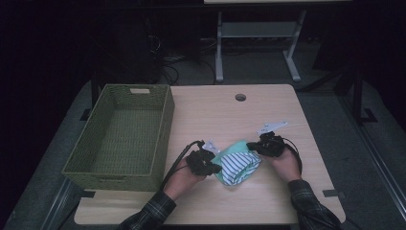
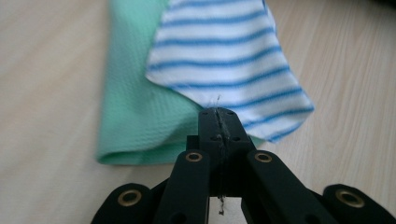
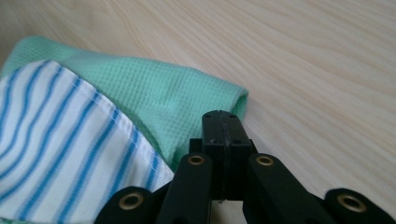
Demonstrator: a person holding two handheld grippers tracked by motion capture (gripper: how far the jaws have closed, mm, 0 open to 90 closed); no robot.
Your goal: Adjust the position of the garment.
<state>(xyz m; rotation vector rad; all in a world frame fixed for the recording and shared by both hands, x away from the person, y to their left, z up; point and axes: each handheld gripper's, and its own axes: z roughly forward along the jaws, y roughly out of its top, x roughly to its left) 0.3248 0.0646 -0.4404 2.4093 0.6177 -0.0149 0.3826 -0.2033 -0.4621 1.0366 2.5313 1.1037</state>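
I see a pale wooden bench [image 1: 268, 110] in a dark room. Near its front edge lies a green waffle-weave cloth with a blue-striped white side [image 1: 238, 163]; my left gripper [image 1: 214, 167] and right gripper [image 1: 252, 147] each pinch it. A green woven basket [image 1: 160, 139] fills the left edge.

High view is dim, the room behind the table [image 1: 268, 110] sinking into near black, corners darkest. Both gripper views are bright and evenly lit, no glare. Near jaws sit slightly soft; the cloth [image 2: 224, 56] is sharp close in, blurring at the far edge. Shadows under it are faint.
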